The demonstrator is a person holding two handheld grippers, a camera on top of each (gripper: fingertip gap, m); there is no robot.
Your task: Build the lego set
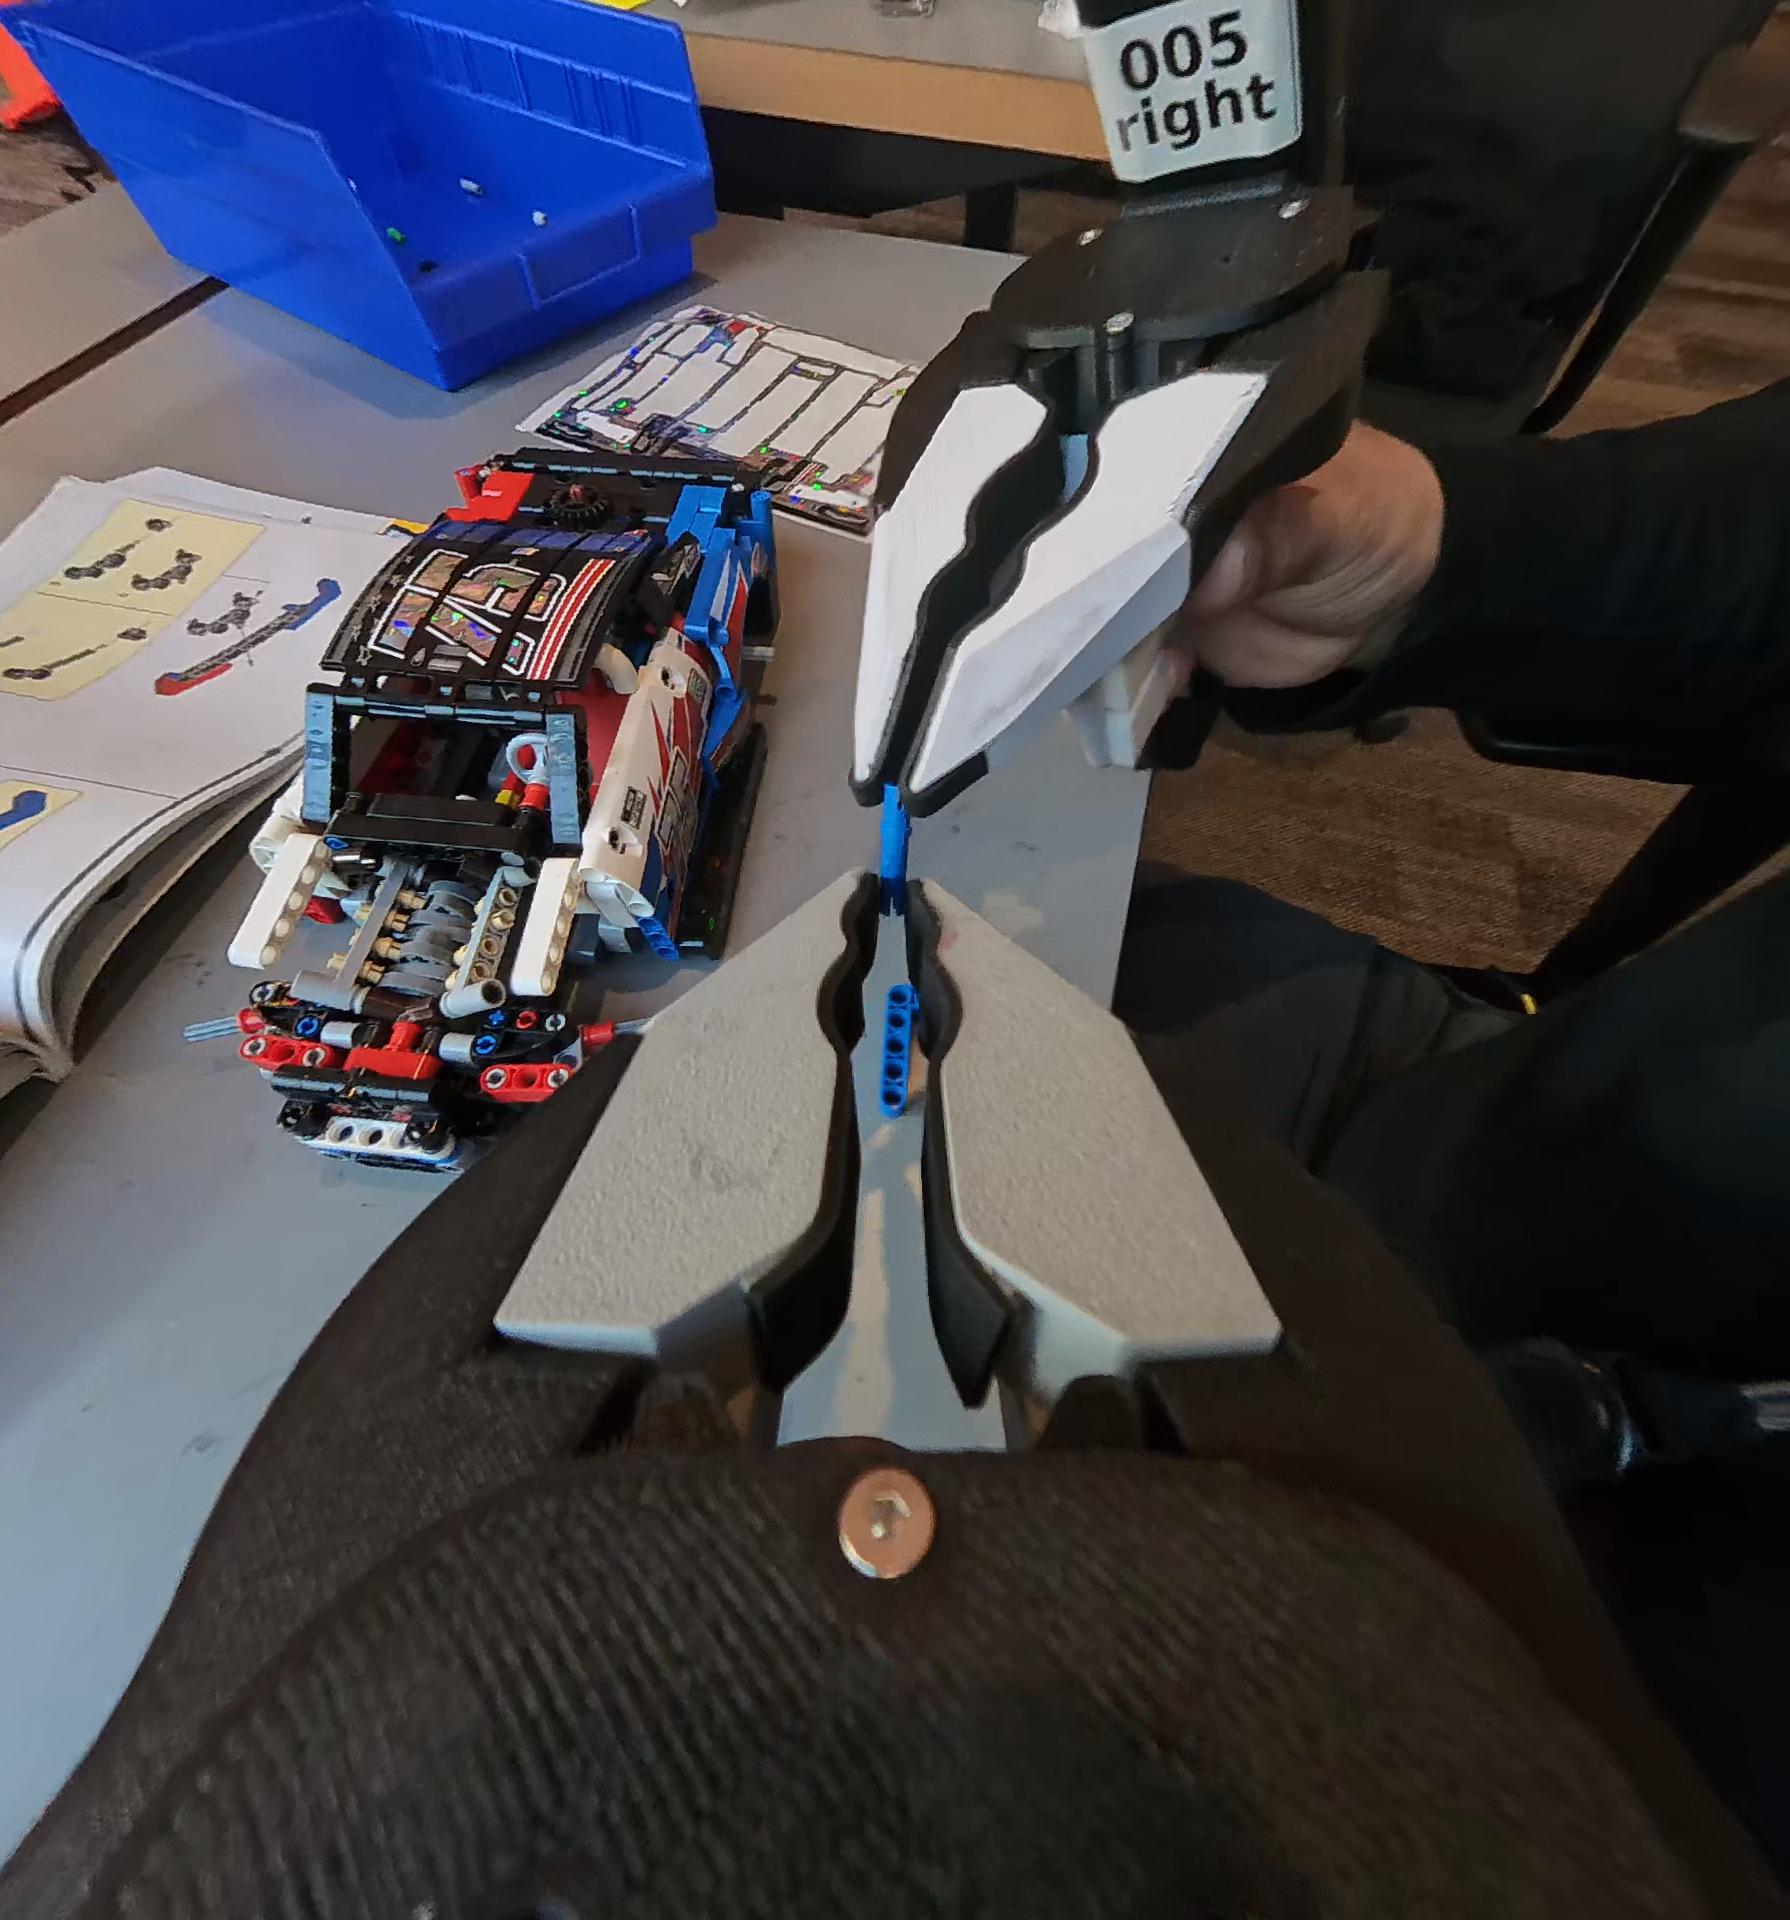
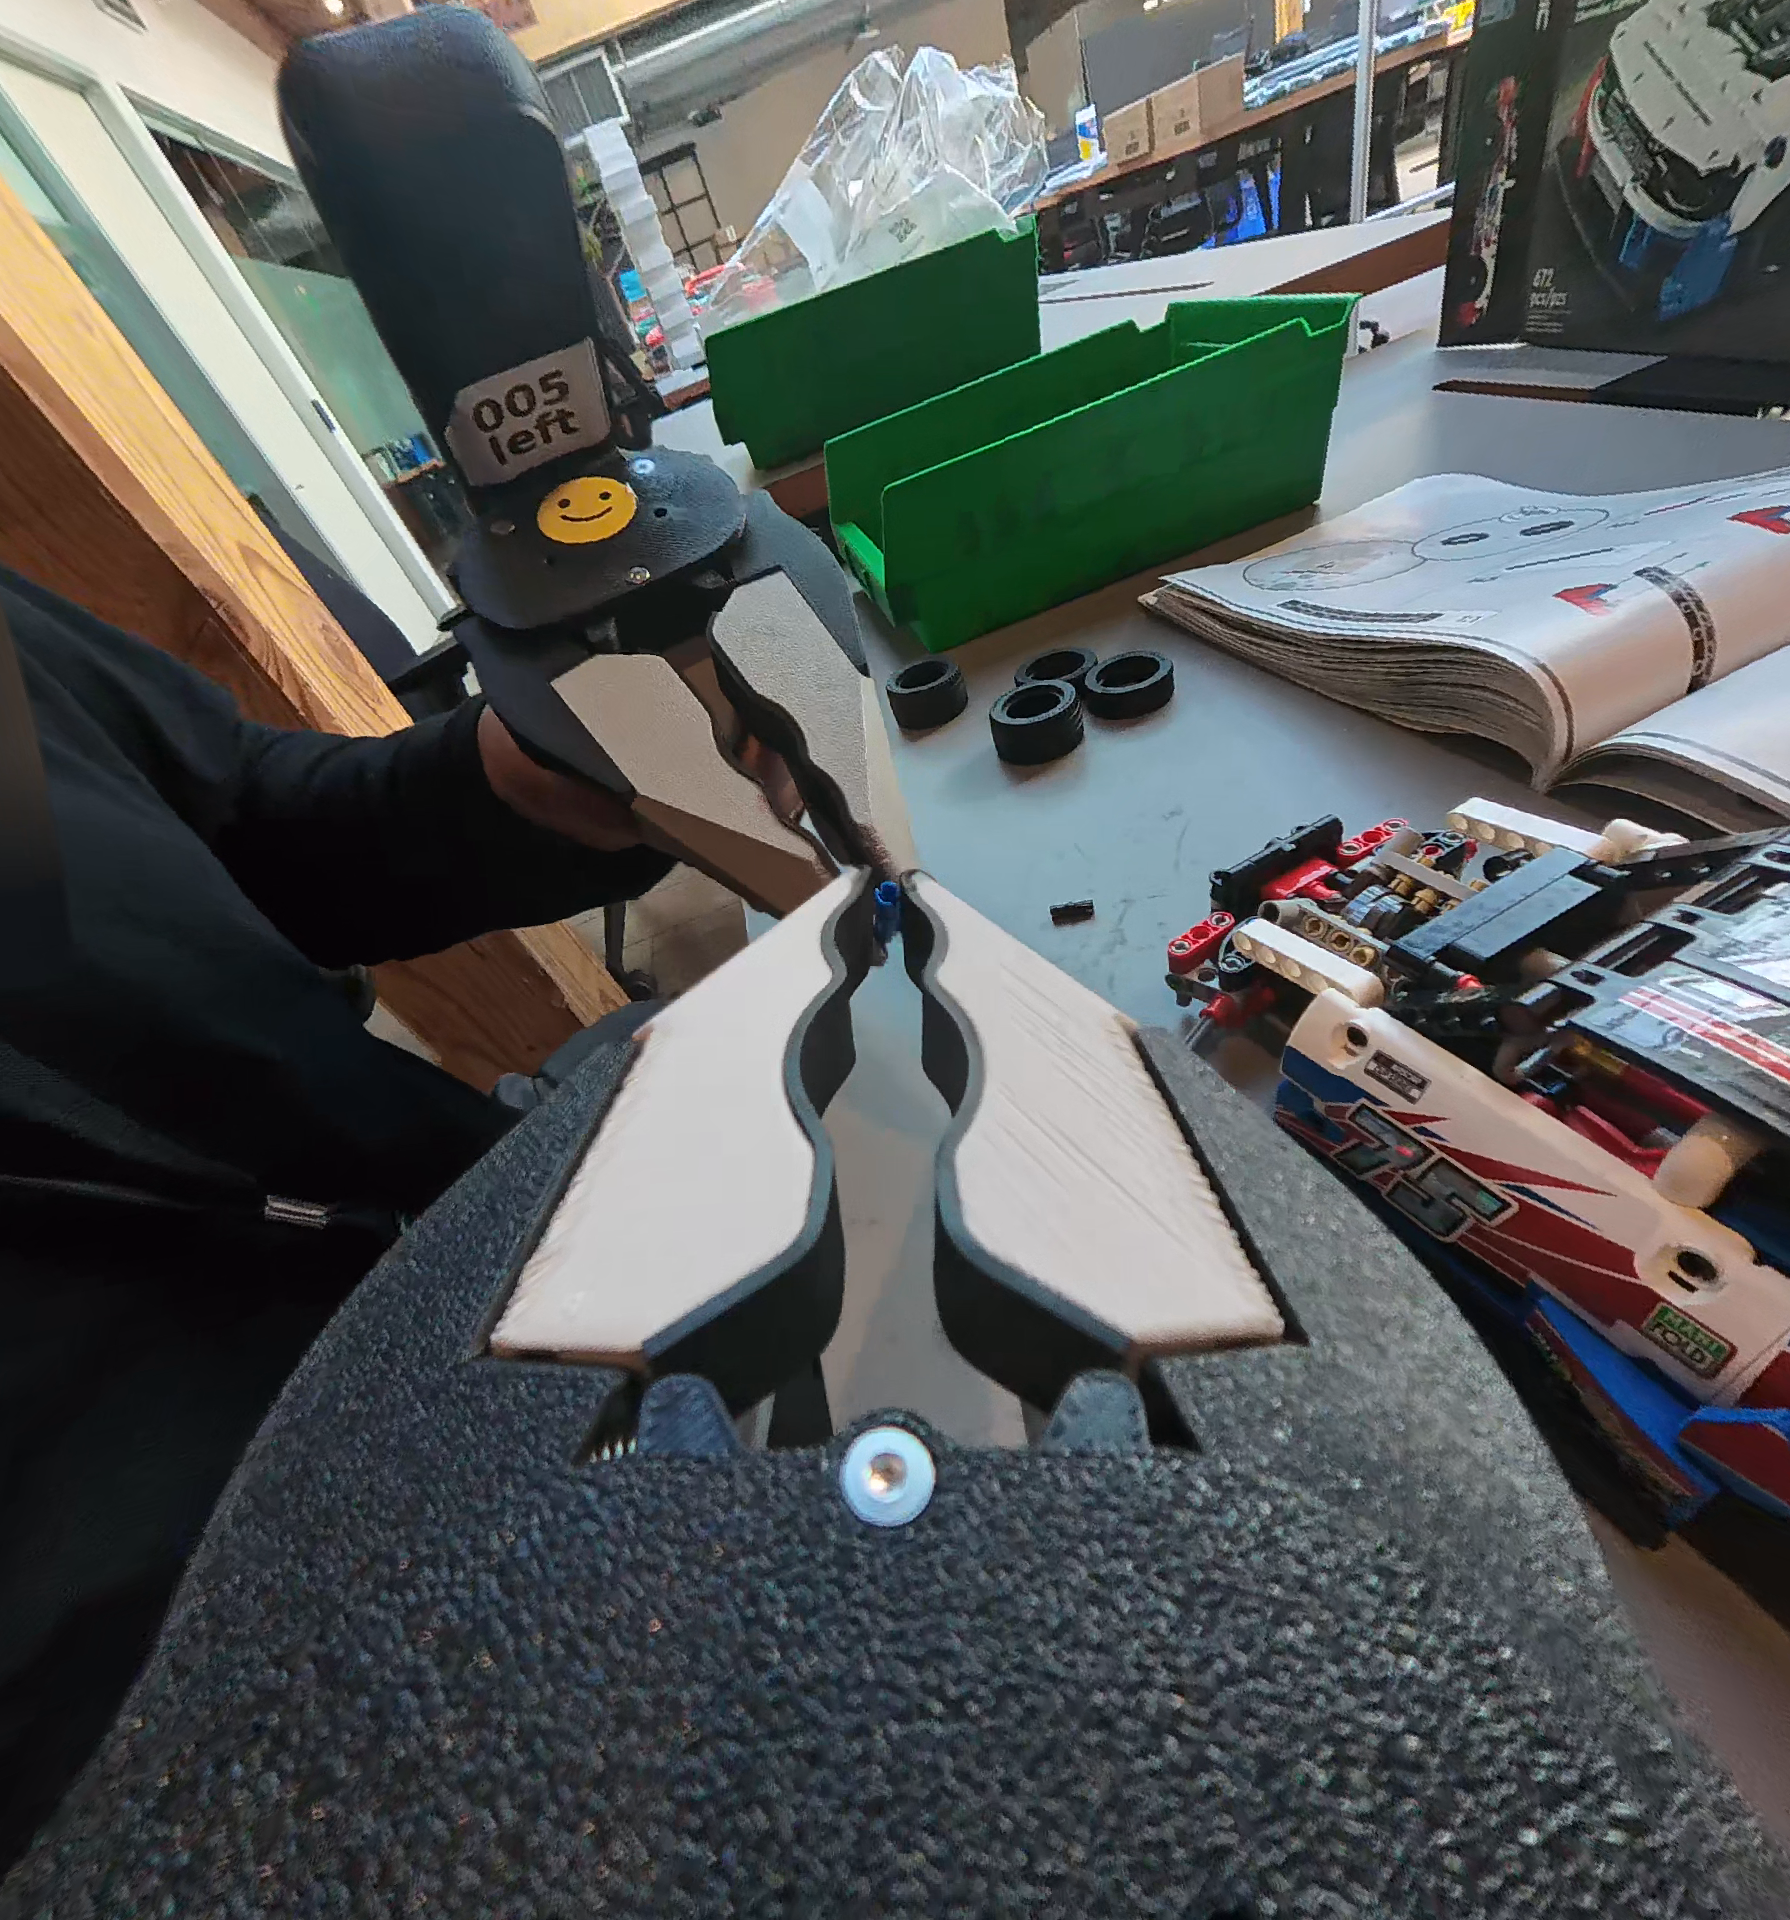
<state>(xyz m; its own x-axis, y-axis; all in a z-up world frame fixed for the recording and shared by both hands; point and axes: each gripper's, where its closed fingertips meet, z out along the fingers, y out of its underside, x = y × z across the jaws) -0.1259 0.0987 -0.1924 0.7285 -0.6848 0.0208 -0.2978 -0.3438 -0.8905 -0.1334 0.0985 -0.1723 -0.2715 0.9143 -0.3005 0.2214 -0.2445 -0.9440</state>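
A thin blue lego beam [image 1: 899,1047] is held in the air between both grippers, off the table's near edge. My left gripper [image 1: 891,896] is shut on its lower part. My right gripper [image 1: 886,792] comes down from the upper right and is shut on its top end [image 1: 893,836]. In the right wrist view my right gripper [image 2: 886,885] pinches the blue piece [image 2: 886,916], tip to tip with the left gripper [image 2: 858,850]. The part-built lego car [image 1: 496,790], without wheels, lies on the table left of the grippers; it also shows in the right wrist view [image 2: 1545,1091].
An open instruction book [image 1: 91,665] lies left of the car. A blue bin [image 1: 403,177] and a sticker sheet [image 1: 735,395] lie behind it. Green bins [image 2: 1078,468], several black tyres [image 2: 1036,717], a small black pin [image 2: 1073,911] and the set's box [image 2: 1649,177] are on the table. Left and right tips are no more than a few centimetres apart.
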